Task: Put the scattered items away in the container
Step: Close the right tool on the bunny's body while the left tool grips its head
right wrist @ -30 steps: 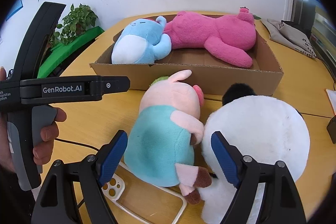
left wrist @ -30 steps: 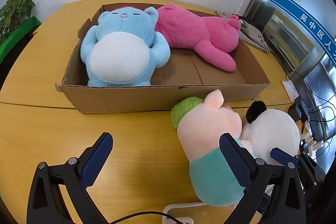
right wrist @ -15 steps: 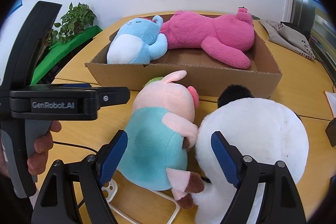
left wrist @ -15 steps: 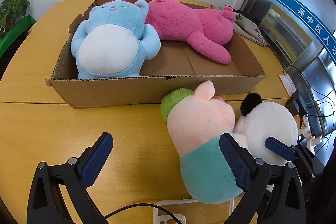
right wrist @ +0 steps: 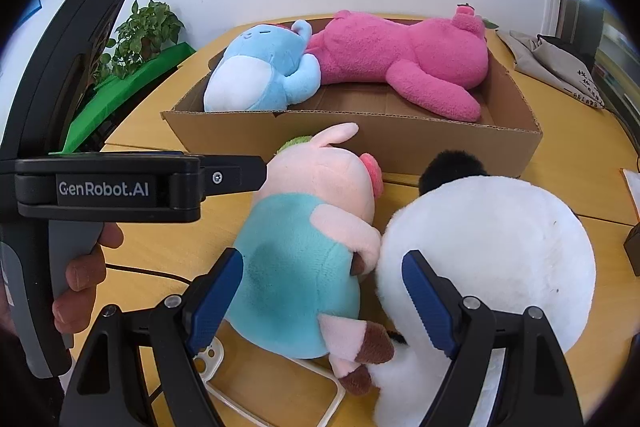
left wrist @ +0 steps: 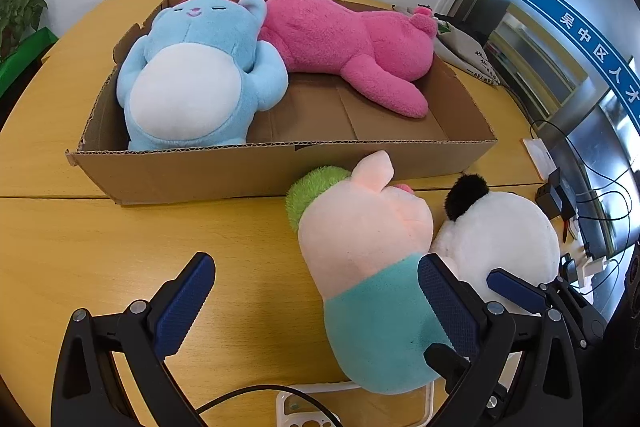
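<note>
A cardboard box (left wrist: 192, 175) (right wrist: 400, 135) on the wooden table holds a blue plush bear (left wrist: 188, 83) (right wrist: 256, 75) and a pink plush (left wrist: 352, 43) (right wrist: 404, 59). In front of the box lie a pink pig plush in a teal shirt (left wrist: 368, 259) (right wrist: 304, 239) and a white panda plush (left wrist: 496, 243) (right wrist: 488, 247), side by side. My left gripper (left wrist: 316, 295) is open, its right finger against the pig's teal back. My right gripper (right wrist: 324, 291) is open and straddles the pig's rear, its right finger between pig and panda.
A clear phone case (left wrist: 304, 407) (right wrist: 256, 383) and a black cable (left wrist: 240, 393) lie near the table's front edge. A grey bag (right wrist: 560, 67) sits back right. Chargers and cables (left wrist: 560, 195) lie at the right. A green plant (right wrist: 140, 35) stands left.
Both grippers have moved forward and lower toward the pig plush. The plush toys and box have not moved.
</note>
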`<move>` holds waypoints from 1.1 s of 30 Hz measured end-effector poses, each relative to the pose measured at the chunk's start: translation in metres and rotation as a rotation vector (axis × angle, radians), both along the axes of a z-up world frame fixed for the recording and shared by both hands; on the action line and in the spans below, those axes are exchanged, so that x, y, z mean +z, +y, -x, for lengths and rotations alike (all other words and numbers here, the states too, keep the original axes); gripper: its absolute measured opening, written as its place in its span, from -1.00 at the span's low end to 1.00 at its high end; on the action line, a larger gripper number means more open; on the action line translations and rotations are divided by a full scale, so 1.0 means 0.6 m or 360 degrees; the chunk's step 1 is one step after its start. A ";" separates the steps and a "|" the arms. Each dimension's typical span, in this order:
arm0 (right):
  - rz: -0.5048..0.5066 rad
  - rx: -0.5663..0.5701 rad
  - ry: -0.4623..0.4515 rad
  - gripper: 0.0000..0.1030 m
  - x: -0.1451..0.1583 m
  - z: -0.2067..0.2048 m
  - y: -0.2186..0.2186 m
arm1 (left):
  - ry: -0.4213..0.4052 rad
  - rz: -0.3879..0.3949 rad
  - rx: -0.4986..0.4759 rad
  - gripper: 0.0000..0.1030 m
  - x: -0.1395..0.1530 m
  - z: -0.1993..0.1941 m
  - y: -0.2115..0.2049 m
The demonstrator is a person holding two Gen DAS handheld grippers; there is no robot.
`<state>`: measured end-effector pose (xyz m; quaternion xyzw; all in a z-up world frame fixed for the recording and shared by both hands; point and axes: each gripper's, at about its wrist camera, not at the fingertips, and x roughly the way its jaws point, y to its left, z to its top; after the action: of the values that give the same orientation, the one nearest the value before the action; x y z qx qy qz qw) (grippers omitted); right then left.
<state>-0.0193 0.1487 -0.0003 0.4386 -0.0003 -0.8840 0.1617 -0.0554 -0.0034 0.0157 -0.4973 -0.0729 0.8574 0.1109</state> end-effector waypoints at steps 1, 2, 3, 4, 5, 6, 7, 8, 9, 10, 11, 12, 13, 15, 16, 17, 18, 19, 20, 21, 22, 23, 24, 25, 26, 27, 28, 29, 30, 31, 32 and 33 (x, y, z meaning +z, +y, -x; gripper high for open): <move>0.0002 0.0004 -0.0002 0.59 0.000 0.000 -0.001 | 0.0001 0.0000 -0.0001 0.99 0.000 0.001 0.000; 0.0002 0.0005 -0.0005 0.59 -0.001 0.001 -0.001 | 0.0002 0.0001 -0.0001 0.99 0.001 0.001 0.001; 0.0003 0.0006 -0.0007 0.59 -0.002 0.001 -0.002 | 0.0003 0.0001 -0.0002 0.99 0.001 0.001 0.001; 0.0006 0.0008 -0.0011 0.59 -0.003 0.002 -0.002 | 0.0003 0.0001 -0.0003 0.99 0.002 0.002 0.002; 0.0010 0.0009 -0.0014 0.59 -0.003 0.002 -0.002 | 0.0003 0.0002 -0.0005 0.99 0.002 0.002 0.003; 0.0015 0.0013 -0.0017 0.59 -0.004 0.003 -0.003 | 0.0002 0.0003 -0.0008 0.99 0.002 0.003 0.004; 0.0020 0.0016 -0.0020 0.59 -0.004 0.003 -0.003 | 0.0001 0.0003 -0.0011 0.99 0.001 0.003 0.005; 0.0024 0.0017 -0.0022 0.59 -0.005 0.003 -0.002 | -0.0002 0.0000 -0.0014 0.99 0.001 0.004 0.005; 0.0029 0.0015 -0.0026 0.59 -0.006 0.003 -0.002 | -0.0004 -0.0002 -0.0016 0.99 0.000 0.005 0.006; 0.0033 0.0012 -0.0031 0.59 -0.008 0.004 -0.002 | -0.0007 -0.0005 -0.0018 0.99 -0.001 0.005 0.007; 0.0038 0.0010 -0.0036 0.59 -0.009 0.004 -0.002 | -0.0009 -0.0007 -0.0021 0.99 -0.001 0.006 0.008; 0.0040 0.0012 -0.0038 0.59 -0.010 0.004 -0.002 | -0.0011 -0.0006 -0.0026 0.99 -0.002 0.007 0.010; 0.0042 0.0014 -0.0040 0.59 -0.011 0.004 -0.003 | -0.0011 -0.0002 -0.0035 0.99 -0.003 0.009 0.012; 0.0044 0.0017 -0.0046 0.59 -0.013 0.005 -0.004 | -0.0018 -0.0008 -0.0047 0.99 -0.006 0.015 0.016; 0.0043 0.0018 -0.0049 0.59 -0.014 0.005 -0.005 | -0.0026 -0.0018 -0.0052 0.99 -0.008 0.019 0.018; 0.0041 0.0018 -0.0052 0.59 -0.016 0.005 -0.006 | -0.0035 -0.0022 -0.0057 0.99 -0.011 0.022 0.020; 0.0040 0.0021 -0.0054 0.59 -0.017 0.005 -0.007 | -0.0045 -0.0020 -0.0063 0.99 -0.015 0.025 0.022; 0.0040 0.0024 -0.0056 0.59 -0.017 0.005 -0.008 | -0.0054 -0.0018 -0.0068 0.99 -0.018 0.028 0.024; 0.0042 0.0027 -0.0060 0.59 -0.018 0.006 -0.008 | -0.0065 -0.0015 -0.0072 0.99 -0.023 0.031 0.026; 0.0045 0.0031 -0.0063 0.59 -0.019 0.006 -0.009 | -0.0077 -0.0011 -0.0073 0.99 -0.027 0.034 0.028; 0.0049 0.0030 -0.0067 0.59 -0.020 0.007 -0.009 | -0.0089 -0.0013 -0.0075 0.99 -0.032 0.036 0.028; 0.0052 0.0030 -0.0071 0.59 -0.021 0.007 -0.010 | -0.0102 -0.0019 -0.0077 0.99 -0.037 0.038 0.029; 0.0060 0.0034 -0.0077 0.59 -0.023 0.009 -0.011 | -0.0118 -0.0022 -0.0082 0.98 -0.042 0.041 0.030; 0.0067 0.0039 -0.0087 0.59 -0.026 0.012 -0.014 | -0.0131 -0.0031 -0.0091 0.98 -0.048 0.043 0.031; 0.0074 0.0044 -0.0097 0.59 -0.029 0.015 -0.018 | -0.0140 -0.0049 -0.0101 0.98 -0.051 0.046 0.031; 0.0081 0.0049 -0.0107 0.61 -0.032 0.018 -0.021 | -0.0148 -0.0069 -0.0110 0.98 -0.054 0.049 0.030; 0.0051 0.0043 -0.0094 0.64 -0.034 0.020 -0.027 | -0.0156 -0.0079 -0.0114 0.97 -0.057 0.051 0.030; 0.0020 0.0037 -0.0081 0.65 -0.037 0.023 -0.034 | -0.0164 -0.0083 -0.0116 0.95 -0.059 0.053 0.029; -0.0032 0.0037 -0.0059 0.68 -0.042 0.026 -0.042 | -0.0173 -0.0094 -0.0128 0.92 -0.060 0.054 0.029; -0.0043 0.0025 -0.0049 0.68 -0.044 0.026 -0.045 | -0.0181 -0.0110 -0.0146 0.82 -0.061 0.055 0.029; -0.0054 0.0013 -0.0040 0.68 -0.046 0.027 -0.047 | -0.0189 -0.0132 -0.0165 0.69 -0.061 0.055 0.030; -0.0065 0.0001 -0.0031 0.68 -0.048 0.027 -0.049 | -0.0193 -0.0155 -0.0186 0.62 -0.060 0.054 0.030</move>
<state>-0.0354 0.1194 -0.0293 0.4504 0.0164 -0.8794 0.1530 -0.0876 0.0143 -0.0200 -0.5457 -0.0919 0.8132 0.1802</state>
